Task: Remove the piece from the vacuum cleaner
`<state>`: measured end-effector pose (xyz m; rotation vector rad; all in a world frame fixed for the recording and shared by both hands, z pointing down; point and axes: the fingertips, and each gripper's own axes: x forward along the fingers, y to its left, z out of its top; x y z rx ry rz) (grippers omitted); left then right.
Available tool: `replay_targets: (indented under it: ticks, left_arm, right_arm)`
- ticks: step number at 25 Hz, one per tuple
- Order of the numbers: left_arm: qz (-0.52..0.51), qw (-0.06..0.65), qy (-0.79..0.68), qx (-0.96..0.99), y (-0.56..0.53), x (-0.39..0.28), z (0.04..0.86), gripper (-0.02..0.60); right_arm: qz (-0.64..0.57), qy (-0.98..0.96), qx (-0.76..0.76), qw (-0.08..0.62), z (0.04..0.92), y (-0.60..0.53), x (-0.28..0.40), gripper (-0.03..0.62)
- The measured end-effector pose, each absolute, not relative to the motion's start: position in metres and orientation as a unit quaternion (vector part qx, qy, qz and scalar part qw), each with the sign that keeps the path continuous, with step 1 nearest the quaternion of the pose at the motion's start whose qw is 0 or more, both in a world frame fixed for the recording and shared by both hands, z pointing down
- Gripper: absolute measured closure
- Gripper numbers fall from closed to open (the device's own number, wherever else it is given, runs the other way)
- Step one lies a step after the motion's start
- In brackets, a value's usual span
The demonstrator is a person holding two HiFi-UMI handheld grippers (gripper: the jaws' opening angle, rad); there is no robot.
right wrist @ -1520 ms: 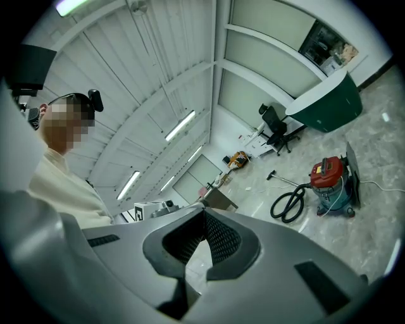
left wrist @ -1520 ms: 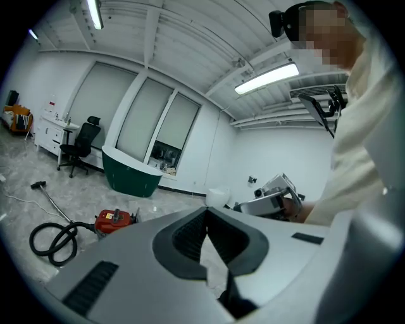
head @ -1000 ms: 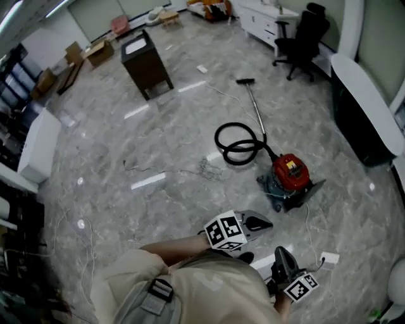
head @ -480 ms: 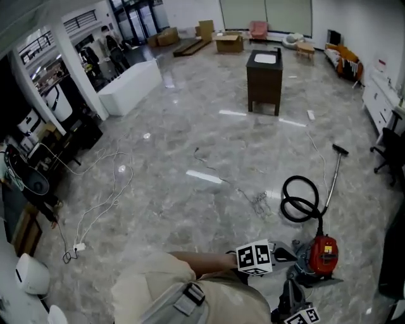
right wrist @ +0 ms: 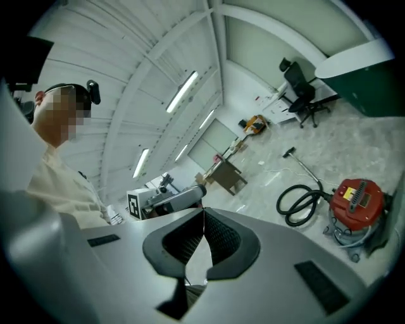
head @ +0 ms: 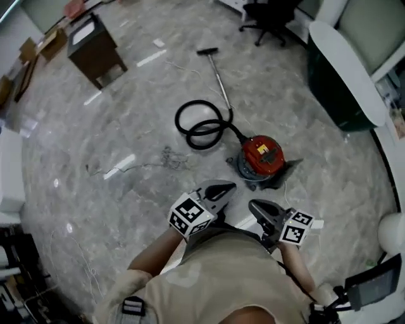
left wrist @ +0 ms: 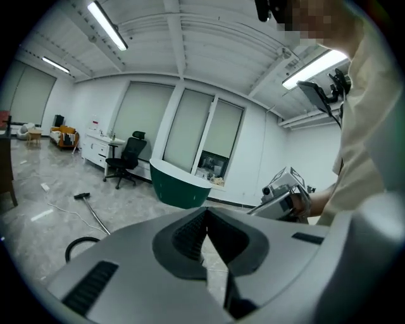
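Head view puts the red vacuum cleaner (head: 261, 157) on the floor (head: 126, 126) just ahead of the left gripper (head: 223, 187) and right gripper (head: 255, 206), both with jaws pressed together on nothing, so I judge this the approach, which next calls for parting the jaws and reaching down.

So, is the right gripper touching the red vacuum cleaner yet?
Apart. The head view shows bare floor between the right gripper and the vacuum cleaner.

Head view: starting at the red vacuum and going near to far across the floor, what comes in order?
red vacuum body → coiled black hose → wand → floor nozzle → black office chair
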<state>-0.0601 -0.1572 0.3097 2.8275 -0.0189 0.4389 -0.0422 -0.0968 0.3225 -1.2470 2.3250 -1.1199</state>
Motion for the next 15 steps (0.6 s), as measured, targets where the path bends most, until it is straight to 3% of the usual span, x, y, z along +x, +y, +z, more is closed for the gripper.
replay_targets:
  ticks: [9,15]
  left_arm:
    - [0.191,0.140,0.132,0.963,-0.181,0.056,0.354,0.577]
    - [0.221,0.136,0.200,0.945,-0.157,0.120,0.370,0.577]
  right_arm:
    - [-0.442,0.635,-0.592,0.225,0.365,-0.083,0.068,0.592]
    - [-0.458,0.554,-0.658,0.225,0.400,-0.052,0.121,0.592]
